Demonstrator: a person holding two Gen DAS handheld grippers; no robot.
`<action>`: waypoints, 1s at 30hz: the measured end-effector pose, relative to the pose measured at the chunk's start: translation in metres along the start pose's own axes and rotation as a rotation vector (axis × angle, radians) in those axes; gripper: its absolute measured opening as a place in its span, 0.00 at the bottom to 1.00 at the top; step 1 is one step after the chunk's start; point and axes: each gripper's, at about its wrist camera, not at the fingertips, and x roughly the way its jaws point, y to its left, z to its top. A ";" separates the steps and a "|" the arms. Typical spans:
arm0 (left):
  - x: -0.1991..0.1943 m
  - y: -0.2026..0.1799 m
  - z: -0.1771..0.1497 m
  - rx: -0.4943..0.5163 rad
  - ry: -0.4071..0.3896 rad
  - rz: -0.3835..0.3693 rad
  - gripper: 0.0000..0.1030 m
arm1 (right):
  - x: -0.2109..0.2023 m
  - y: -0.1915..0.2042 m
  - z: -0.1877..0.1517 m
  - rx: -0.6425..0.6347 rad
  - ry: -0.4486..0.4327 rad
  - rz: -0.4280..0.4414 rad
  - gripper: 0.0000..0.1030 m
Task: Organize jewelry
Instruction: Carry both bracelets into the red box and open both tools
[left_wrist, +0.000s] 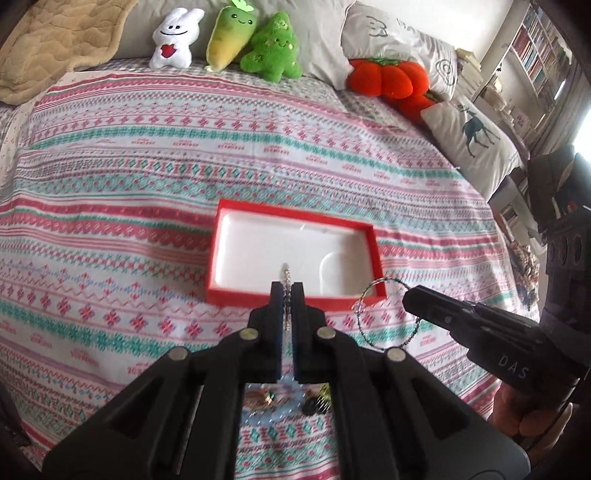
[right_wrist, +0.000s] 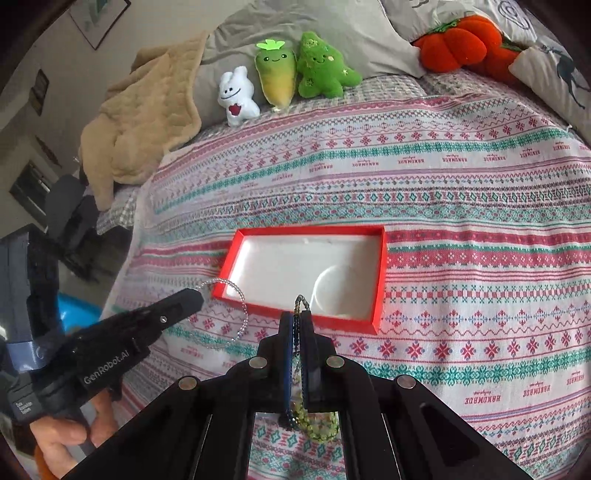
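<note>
A red box with a white lining (left_wrist: 221, 236) (right_wrist: 380, 284) lies open on the patterned bedspread. My left gripper (left_wrist: 287, 291) is shut on a clear beaded bracelet (left_wrist: 285, 275), held just above the box's near rim; the bracelet's loop (right_wrist: 240, 306) hangs from it in the right wrist view. My right gripper (right_wrist: 300, 316) is shut on a dark green beaded bracelet (right_wrist: 301, 301), also near the box's front edge; its loop (left_wrist: 373, 295) hangs by the box's near right corner in the left wrist view.
More jewelry lies on the bedspread under the grippers: small pieces (left_wrist: 314, 402) and a yellow-green beaded bracelet (right_wrist: 321, 421). Plush toys (left_wrist: 229, 37), a beige blanket (right_wrist: 140, 122), red pumpkin cushions (left_wrist: 388, 77) and pillows (left_wrist: 472, 144) line the far side of the bed.
</note>
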 end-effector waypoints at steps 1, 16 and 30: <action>0.003 -0.001 0.002 -0.004 -0.002 -0.009 0.04 | 0.000 0.001 0.004 0.003 -0.009 0.003 0.03; 0.064 0.037 0.014 -0.082 0.002 -0.044 0.04 | 0.052 0.010 0.036 -0.001 -0.022 0.090 0.03; 0.077 0.043 0.008 -0.062 0.072 0.063 0.05 | 0.085 -0.042 0.025 0.079 0.106 -0.093 0.04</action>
